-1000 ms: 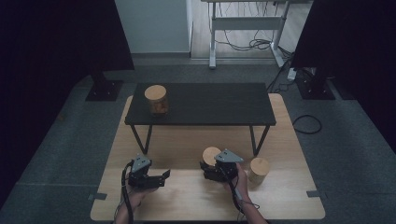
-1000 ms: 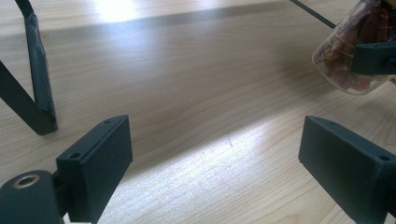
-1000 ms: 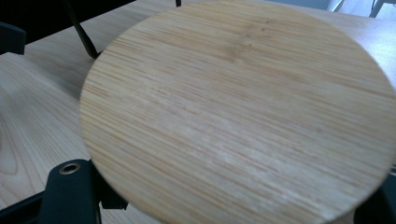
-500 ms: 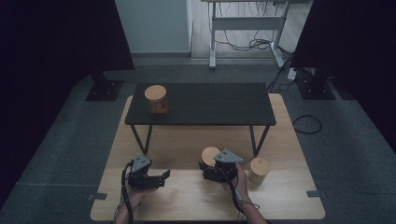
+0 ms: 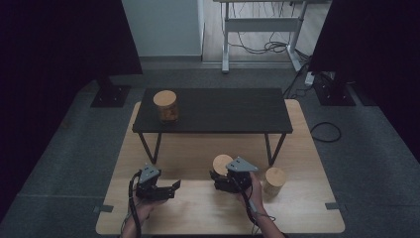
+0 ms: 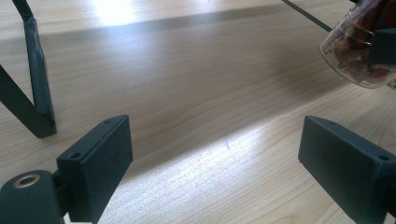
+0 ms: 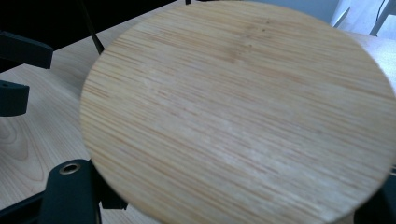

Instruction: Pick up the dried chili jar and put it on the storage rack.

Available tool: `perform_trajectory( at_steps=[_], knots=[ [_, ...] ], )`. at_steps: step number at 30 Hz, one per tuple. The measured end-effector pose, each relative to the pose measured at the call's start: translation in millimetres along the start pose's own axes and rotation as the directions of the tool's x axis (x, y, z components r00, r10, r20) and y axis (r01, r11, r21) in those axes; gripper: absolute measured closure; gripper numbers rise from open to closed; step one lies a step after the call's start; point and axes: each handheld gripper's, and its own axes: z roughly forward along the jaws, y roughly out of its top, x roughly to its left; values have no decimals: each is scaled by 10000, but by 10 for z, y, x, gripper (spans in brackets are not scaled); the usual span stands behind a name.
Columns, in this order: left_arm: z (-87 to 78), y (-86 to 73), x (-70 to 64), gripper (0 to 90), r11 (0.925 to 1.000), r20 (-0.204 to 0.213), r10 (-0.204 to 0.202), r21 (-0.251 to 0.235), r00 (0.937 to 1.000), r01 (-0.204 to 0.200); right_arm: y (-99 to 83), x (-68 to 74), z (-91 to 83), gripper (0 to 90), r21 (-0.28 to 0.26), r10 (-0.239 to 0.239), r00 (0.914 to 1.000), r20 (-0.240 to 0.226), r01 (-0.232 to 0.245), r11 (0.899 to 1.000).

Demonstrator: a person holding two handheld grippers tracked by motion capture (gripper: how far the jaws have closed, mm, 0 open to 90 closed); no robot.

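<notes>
Three bamboo-lidded jars: one on the black table [image 5: 237, 111]; one by the right hand; right gripper [image 5: 224, 179] clamps the third jar [image 5: 222, 163], slightly shifted since earlier (lift beginning, probably); left gripper [image 5: 171, 188] gapes empty.

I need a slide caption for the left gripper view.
Open left gripper above bare wooden board; glass jar at upper right.

Two forearms reaching in from the near edge, left gripper [image 5: 171, 187] held low with jaws spread wide, right gripper [image 5: 218, 179] jaws closed around a jar, both hands gripping from behind
</notes>
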Motion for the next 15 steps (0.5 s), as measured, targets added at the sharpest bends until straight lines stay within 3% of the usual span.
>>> perform_trajectory(
  at_steps=[15],
  knots=[
    [-3,-1,8,95,10000,16,-12,-14,10000,12,61,34,-34,241,-61,-173,9998,-58,172,9998]
  ],
)
